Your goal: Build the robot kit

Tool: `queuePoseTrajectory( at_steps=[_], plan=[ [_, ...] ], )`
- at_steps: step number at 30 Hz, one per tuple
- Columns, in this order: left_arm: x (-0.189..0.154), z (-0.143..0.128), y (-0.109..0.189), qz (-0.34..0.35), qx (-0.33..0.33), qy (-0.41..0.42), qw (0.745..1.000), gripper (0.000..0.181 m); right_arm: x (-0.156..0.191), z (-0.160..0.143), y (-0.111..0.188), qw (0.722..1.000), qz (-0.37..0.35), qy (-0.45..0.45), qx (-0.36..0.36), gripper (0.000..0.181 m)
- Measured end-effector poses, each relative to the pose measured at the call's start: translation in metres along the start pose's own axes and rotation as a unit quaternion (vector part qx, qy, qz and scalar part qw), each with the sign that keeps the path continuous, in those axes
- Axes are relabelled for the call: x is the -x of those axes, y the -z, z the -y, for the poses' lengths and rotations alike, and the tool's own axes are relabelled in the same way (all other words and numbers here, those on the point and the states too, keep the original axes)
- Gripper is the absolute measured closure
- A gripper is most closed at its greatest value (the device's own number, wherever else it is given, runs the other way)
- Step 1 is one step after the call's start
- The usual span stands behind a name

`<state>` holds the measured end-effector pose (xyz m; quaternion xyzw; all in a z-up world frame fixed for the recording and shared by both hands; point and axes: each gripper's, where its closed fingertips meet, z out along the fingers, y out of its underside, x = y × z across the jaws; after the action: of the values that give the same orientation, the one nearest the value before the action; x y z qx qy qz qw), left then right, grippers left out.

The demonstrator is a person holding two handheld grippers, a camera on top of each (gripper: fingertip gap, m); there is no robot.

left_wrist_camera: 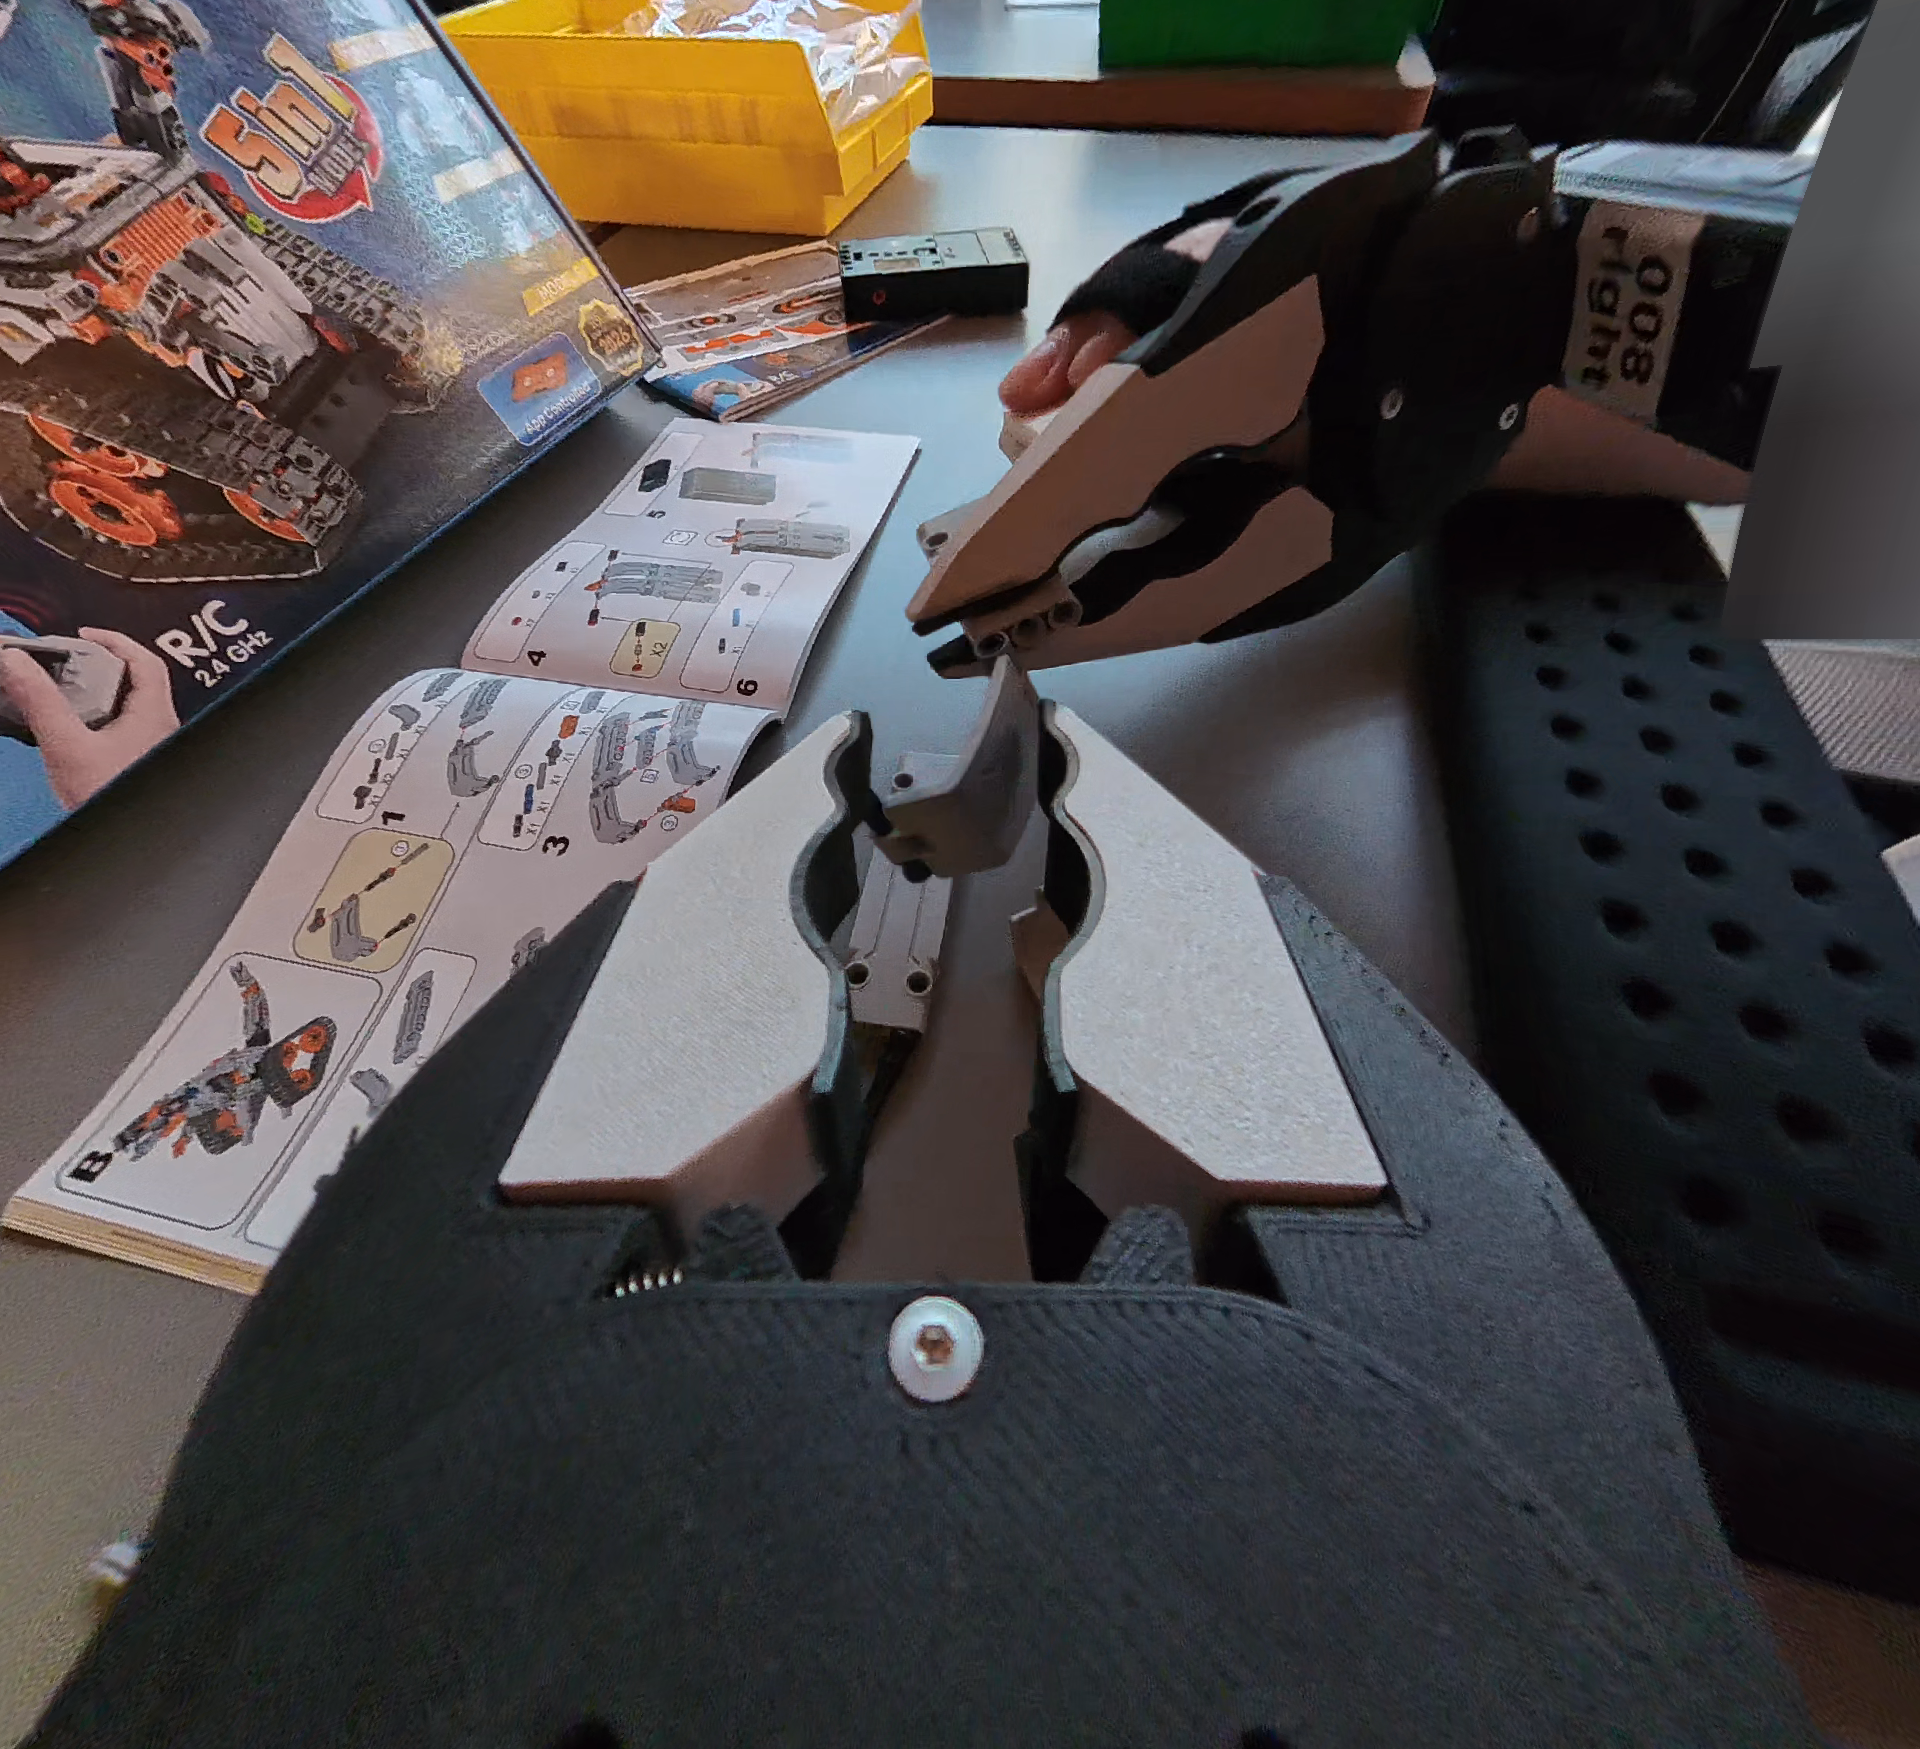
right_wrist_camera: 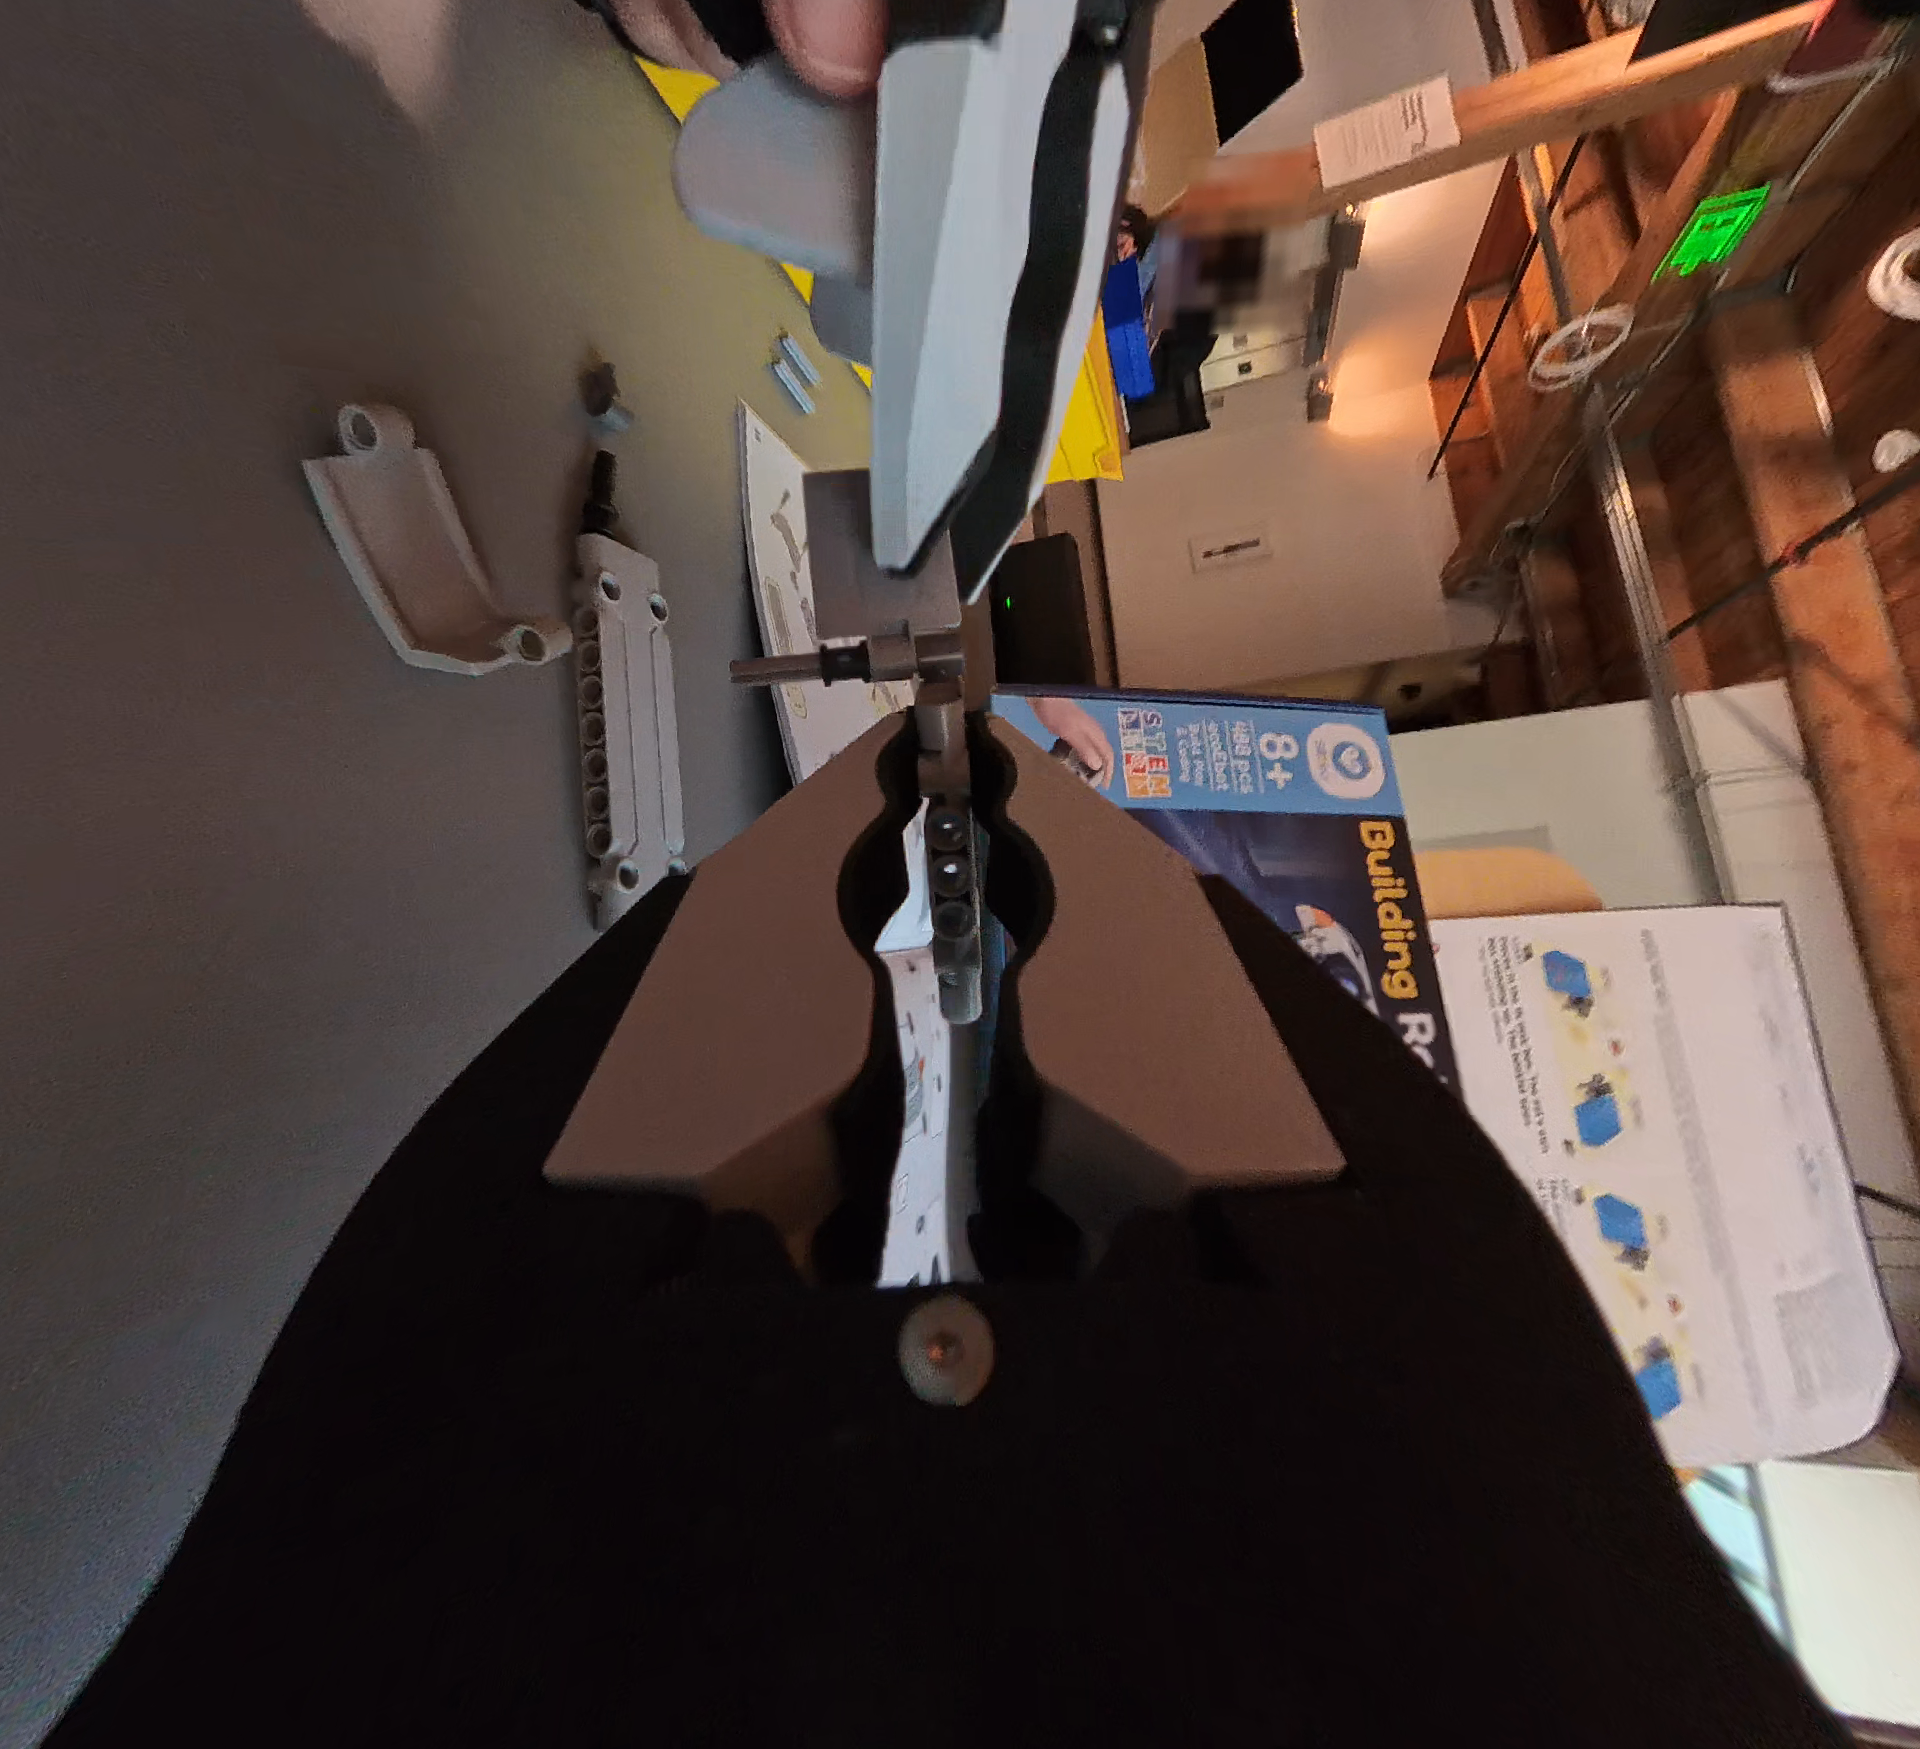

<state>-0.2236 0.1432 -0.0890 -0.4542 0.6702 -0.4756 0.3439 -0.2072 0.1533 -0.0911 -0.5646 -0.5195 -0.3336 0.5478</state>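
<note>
A curved grey panel piece [left_wrist_camera: 987,785] stands clamped between the tips of the left claw [left_wrist_camera: 951,743], its upper end rising just past the fingertips. That end touches a short dark grey holed beam [left_wrist_camera: 1023,629], which is pinched in the right claw [left_wrist_camera: 971,634]; the right claw reaches in from the right, just beyond the left claw's tips. In the right wrist view the same beam [right_wrist_camera: 951,889] lies lengthwise between the closed fingers of the right claw [right_wrist_camera: 940,754], with a cross axle [right_wrist_camera: 831,665] at its far end against the panel held by the left claw [right_wrist_camera: 935,546]. A gloved hand [left_wrist_camera: 1101,328] holds the right claw. On the grey surface [left_wrist_camera: 1195,764], left of the claws, lies an open instruction booklet [left_wrist_camera: 540,816]; a blue toy box [left_wrist_camera: 208,245] leans behind it. Farther off sit a yellow bin [left_wrist_camera: 707,99] and a black battery box [left_wrist_camera: 935,271]. A black perforated foam pad [left_wrist_camera: 1714,972] lies at the right. In the right wrist view, a loose light grey curved panel [right_wrist_camera: 426,546] and a long light grey beam [right_wrist_camera: 623,723] rest on the surface.
</note>
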Motion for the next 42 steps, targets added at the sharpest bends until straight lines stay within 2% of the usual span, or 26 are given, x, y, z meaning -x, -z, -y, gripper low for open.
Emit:
queuePoseTrajectory(
  at_steps=[4,6,8,11,14,18,21,24,26,28,29,30,31,34,35,36,38,40,42],
  plan=[
    [-0.007,-0.009,-0.006,0.001,0.03,-0.035,0.999,0.157,0.001,0.006,-0.001,0.999,-0.009,0.031,-0.002,0.174],
    [-0.009,-0.011,-0.008,-0.013,0.033,-0.006,0.999,0.163,0.0,0.007,-0.002,0.999,-0.018,0.042,-0.005,0.174],
    [-0.02,-0.011,-0.008,-0.058,0.032,0.026,0.997,0.181,-0.004,0.007,-0.002,0.999,-0.027,0.026,-0.009,0.169],
    [-0.018,-0.006,-0.005,-0.062,0.016,0.05,0.997,0.181,-0.015,0.003,-0.002,0.998,-0.04,-0.036,-0.011,0.164],
    [-0.004,0.001,0.0,-0.025,-0.003,0.053,0.998,0.181,-0.028,-0.007,0.001,0.985,-0.036,-0.166,-0.022,0.159],
    [-0.001,0.008,0.001,0.014,-0.019,0.002,1.0,0.18,-0.038,-0.008,0.007,0.915,0.016,-0.396,-0.077,0.147],
    [0.002,0.013,0.003,0.027,-0.033,0.005,0.999,0.18,-0.05,-0.01,0.013,0.874,0.016,-0.471,-0.114,0.139],
    [0.006,0.015,0.005,0.039,-0.045,0.01,0.998,0.181,-0.063,-0.017,0.018,0.822,0.012,-0.552,-0.136,0.137],
    [0.004,0.016,0.005,0.031,-0.049,0.018,0.998,0.181,-0.066,-0.022,0.018,0.764,0.03,-0.626,-0.152,0.134],
    [0.0,0.019,0.004,0.021,-0.058,0.028,0.998,0.181,-0.067,-0.022,0.017,0.681,0.069,-0.707,-0.18,0.131],
    [-0.003,0.021,0.003,0.015,-0.064,0.034,0.997,0.181,-0.066,-0.021,0.016,0.645,0.089,-0.735,-0.19,0.122],
    [-0.005,0.021,0.001,0.009,-0.068,0.046,0.997,0.181,-0.064,-0.02,0.014,0.635,0.101,-0.742,-0.189,0.113],
    [-0.004,0.02,0.0,0.008,-0.069,0.061,0.996,0.181,-0.06,-0.019,0.012,0.656,0.103,-0.726,-0.179,0.109],
    [-0.001,0.012,-0.004,0.012,-0.051,0.095,0.994,0.181,-0.052,-0.019,0.008,0.792,0.065,-0.594,-0.125,0.096],
    [-0.001,0.01,-0.005,0.012,-0.047,0.1,0.994,0.181,-0.046,-0.02,0.006,0.829,0.059,-0.547,-0.1,0.092],
    [-0.002,0.009,-0.006,0.01,-0.043,0.107,0.993,0.181,-0.04,-0.019,0.004,0.854,0.061,-0.511,-0.08,0.089],
    [-0.004,0.005,-0.009,0.005,-0.032,0.119,0.992,0.181,-0.029,-0.013,0.0,0.867,0.076,-0.488,-0.07,0.094],
    [-0.007,0.004,-0.011,-0.002,-0.028,0.13,0.991,0.181,-0.024,-0.009,-0.001,0.857,0.096,-0.501,-0.07,0.118],
    [-0.008,0.004,-0.012,-0.011,-0.03,0.148,0.988,0.181,-0.024,-0.011,0.0,0.841,0.111,-0.525,-0.076,0.122]
  ],
)
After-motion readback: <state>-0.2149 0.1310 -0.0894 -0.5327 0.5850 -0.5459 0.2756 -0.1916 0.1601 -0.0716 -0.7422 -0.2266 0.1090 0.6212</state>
